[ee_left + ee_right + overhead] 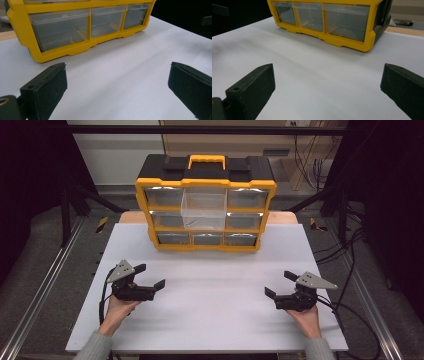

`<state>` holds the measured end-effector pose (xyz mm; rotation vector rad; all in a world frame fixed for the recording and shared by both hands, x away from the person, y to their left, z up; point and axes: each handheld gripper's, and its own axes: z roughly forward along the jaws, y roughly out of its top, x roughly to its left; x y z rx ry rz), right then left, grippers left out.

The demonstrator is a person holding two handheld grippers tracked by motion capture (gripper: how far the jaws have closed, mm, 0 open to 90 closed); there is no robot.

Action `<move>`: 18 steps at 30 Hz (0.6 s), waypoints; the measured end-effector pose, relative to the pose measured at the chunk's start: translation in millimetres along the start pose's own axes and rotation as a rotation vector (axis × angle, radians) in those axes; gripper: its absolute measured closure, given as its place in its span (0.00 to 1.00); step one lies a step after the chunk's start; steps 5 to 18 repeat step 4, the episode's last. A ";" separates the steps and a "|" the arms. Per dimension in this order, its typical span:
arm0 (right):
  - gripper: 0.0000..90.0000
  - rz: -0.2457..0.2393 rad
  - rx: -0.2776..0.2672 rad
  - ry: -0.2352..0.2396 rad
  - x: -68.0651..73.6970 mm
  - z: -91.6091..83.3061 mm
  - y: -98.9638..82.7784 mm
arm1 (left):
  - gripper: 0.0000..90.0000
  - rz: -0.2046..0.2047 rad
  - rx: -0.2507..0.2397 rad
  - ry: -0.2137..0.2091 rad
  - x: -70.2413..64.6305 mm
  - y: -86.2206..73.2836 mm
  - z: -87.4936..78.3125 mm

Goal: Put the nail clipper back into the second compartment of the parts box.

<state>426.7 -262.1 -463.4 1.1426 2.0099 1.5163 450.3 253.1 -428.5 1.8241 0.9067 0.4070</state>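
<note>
Left gripper (pixel 150 276): jaws spread wide, holding nothing, low over the table's near left.
Right gripper (pixel 280 283): likewise spread and empty, near right; both are well apart.
Organizer (pixel 205 202): yellow-and-black drawer cabinet at the table's (pixel 210 320) far edge, its top cut off in both gripper views.
Clear drawer (pixel 204 209): top-middle, pulled out; contents hard to make out.
Other drawers: closed, insides too blurred to read.

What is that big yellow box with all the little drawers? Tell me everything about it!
The yellow organizer box looks like plastic, with a yellow frame, black top and sides, and a yellow-trimmed carry handle. It holds three rows of clear drawers. The top middle drawer is pulled out toward the person and looks empty. The box stands upright at the far middle of the white table, untouched.
</note>
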 end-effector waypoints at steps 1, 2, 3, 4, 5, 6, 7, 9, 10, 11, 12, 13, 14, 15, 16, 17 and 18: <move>0.00 -0.002 -0.001 0.001 0.0 0.1 -0.1 | 0.02 0.000 0.001 0.004 0.4 -1.1 -0.6; 0.00 -0.003 -0.001 0.001 0.0 0.3 -0.2 | 0.02 -0.002 0.000 0.004 1.6 -2.6 -1.7; 0.00 -0.004 0.004 -0.002 0.1 0.9 -0.5 | 0.02 -0.007 -0.002 0.005 2.8 -4.4 -2.4; 0.00 -0.004 0.004 -0.002 0.1 0.9 -0.5 | 0.02 -0.008 0.006 0.011 4.0 -5.9 -2.7; 0.00 -0.004 0.004 -0.002 0.1 0.9 -0.5 | 0.02 -0.008 0.006 0.011 4.0 -5.9 -2.7; 0.00 -0.004 0.004 -0.002 0.1 0.9 -0.5 | 0.02 -0.008 0.006 0.011 4.0 -5.9 -2.7; 0.00 -0.004 0.004 -0.002 0.1 0.9 -0.5 | 0.02 -0.008 0.006 0.011 4.0 -5.9 -2.7; 0.00 -0.004 0.004 -0.002 0.1 0.9 -0.5 | 0.02 -0.008 0.006 0.011 4.0 -5.9 -2.7; 0.00 -0.004 0.004 -0.002 0.1 0.9 -0.5 | 0.02 -0.008 0.006 0.011 4.0 -5.9 -2.7; 0.00 -0.004 0.004 -0.002 0.1 0.9 -0.5 | 0.02 -0.008 0.006 0.011 4.0 -5.9 -2.7; 0.00 -0.004 0.004 -0.002 0.1 0.9 -0.5 | 0.02 -0.008 0.006 0.011 4.0 -5.9 -2.7; 0.00 -0.004 0.004 -0.002 0.1 0.9 -0.5 | 0.02 -0.008 0.006 0.011 4.0 -5.9 -2.7; 0.00 -0.004 0.004 -0.002 0.1 0.9 -0.5 | 0.02 -0.008 0.006 0.011 4.0 -5.9 -2.7; 0.00 -0.004 0.004 -0.002 0.1 0.9 -0.5 | 0.02 -0.008 0.006 0.011 4.0 -5.9 -2.7; 0.00 -0.004 0.004 -0.002 0.1 0.9 -0.5 | 0.02 -0.008 0.006 0.011 4.0 -5.9 -2.7; 0.00 -0.004 0.004 -0.002 0.1 0.9 -0.5 | 0.02 -0.008 0.006 0.011 4.0 -5.9 -2.7; 0.00 -0.004 0.004 -0.002 0.1 0.9 -0.5 | 0.02 -0.008 0.006 0.011 4.0 -5.9 -2.7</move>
